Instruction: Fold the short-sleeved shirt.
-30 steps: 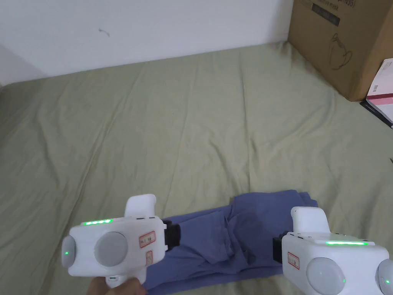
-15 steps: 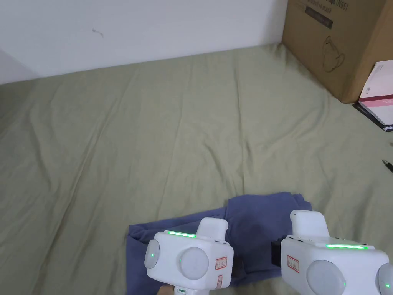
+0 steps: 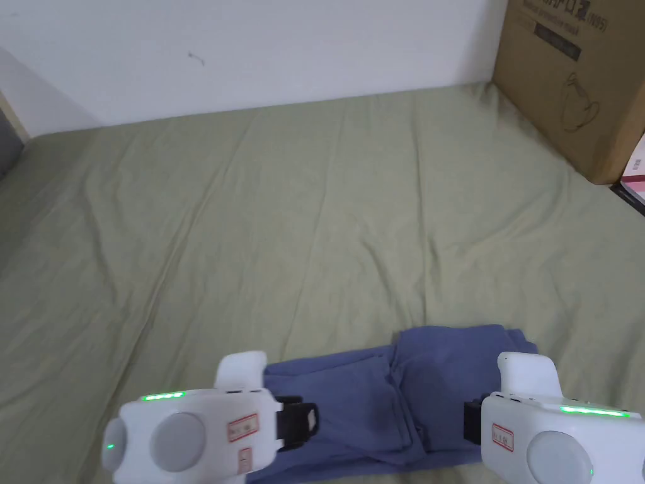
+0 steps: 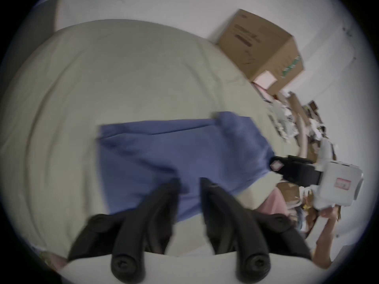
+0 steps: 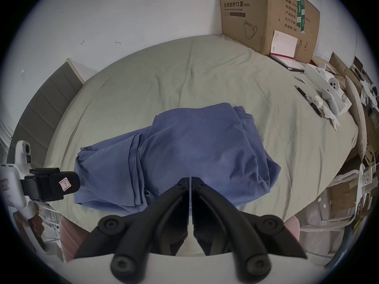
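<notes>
1. My left claw has swung back out to the shirt's left end since half a second ago; its jaws stand slightly apart, over the cloth.
2. My right claw has its jaws pressed together at the shirt's near edge; whether cloth sits between them, I cannot tell.
3. The blue shirt lies folded on the green bed, near its front edge.
4. A cardboard box stands at the far right.

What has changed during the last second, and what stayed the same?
The left hand-held gripper swung in over the shirt half a second ago, then drew back to the shirt's left end; its jaws now stand apart. The shirt's left part looks flatter. The right hand-held gripper stayed at the shirt's right part, jaws together.
</notes>
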